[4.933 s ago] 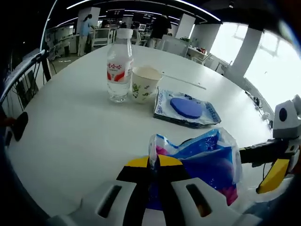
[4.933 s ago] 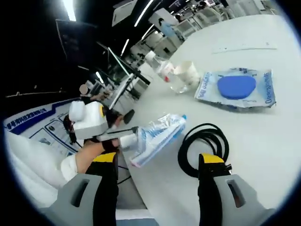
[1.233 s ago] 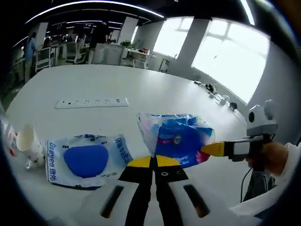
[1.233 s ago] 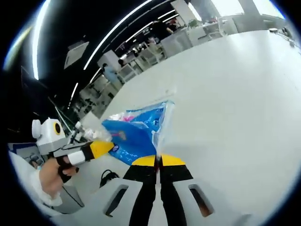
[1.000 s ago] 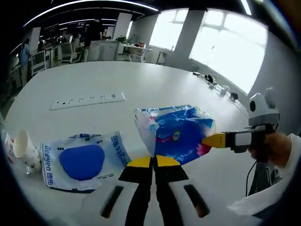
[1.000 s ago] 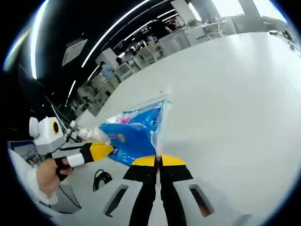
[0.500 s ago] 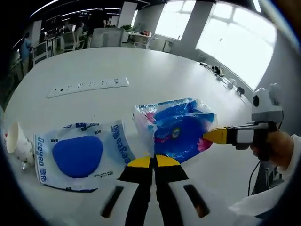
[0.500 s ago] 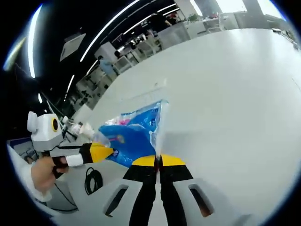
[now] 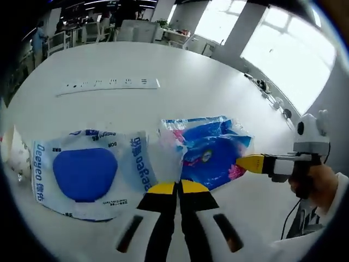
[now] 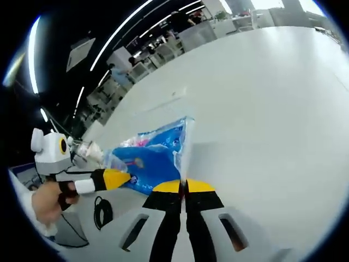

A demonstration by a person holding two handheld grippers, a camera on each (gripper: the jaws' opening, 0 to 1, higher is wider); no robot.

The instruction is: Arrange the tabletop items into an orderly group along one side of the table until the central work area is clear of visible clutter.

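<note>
White table bears a power strip in a bright office.

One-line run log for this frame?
left claw: shut on blue bag | right claw: shut on blue bag | beside: wipes pack | surface: white table

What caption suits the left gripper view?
Both grippers pinch the blue snack bag above the white table, beside the wipes pack.
</note>
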